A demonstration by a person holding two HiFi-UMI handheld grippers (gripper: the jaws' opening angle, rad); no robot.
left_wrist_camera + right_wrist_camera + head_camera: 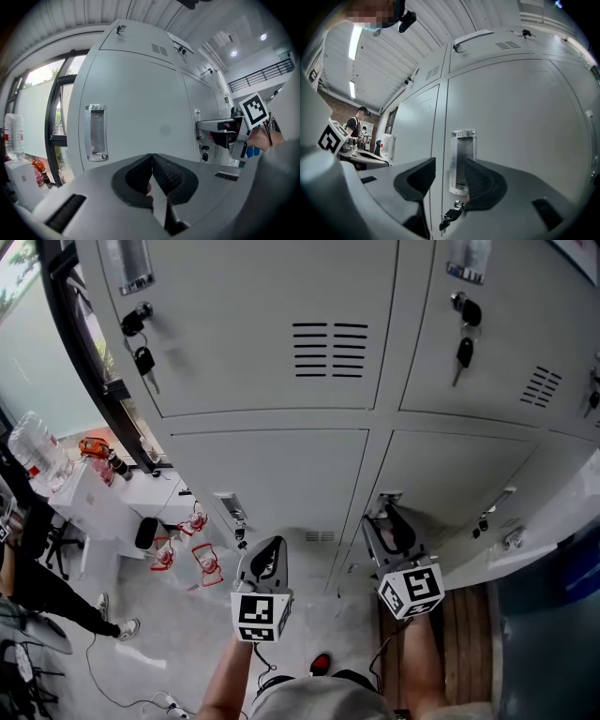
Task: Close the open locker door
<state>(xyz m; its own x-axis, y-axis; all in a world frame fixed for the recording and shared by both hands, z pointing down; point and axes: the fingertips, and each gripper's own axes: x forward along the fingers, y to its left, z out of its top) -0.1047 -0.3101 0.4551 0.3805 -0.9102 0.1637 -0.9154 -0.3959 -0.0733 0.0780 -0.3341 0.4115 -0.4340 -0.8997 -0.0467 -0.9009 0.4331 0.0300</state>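
Observation:
A wall of grey lockers fills the head view. My right gripper (389, 526) is close up to a lower locker door (450, 474), by its recessed metal handle (389, 498). In the right gripper view the gripper (449, 169) is open, its jaws framing the handle (461, 159) without touching it. A key with a black fob (451, 216) hangs under the handle, and the door looks flush with its neighbours. My left gripper (267, 557) is held before the neighbouring lower door (272, 474). It is shut (152, 161) with nothing in it, and that door's handle (96, 133) is ahead to the left.
Keys hang from the upper locks (142, 357) (464, 351). A white table with bottles (103, 493), red items on the floor (202, 561) and a person (37, 582) are at the left. A pale slab (525, 545) juts out at the right above wooden boards (469, 643).

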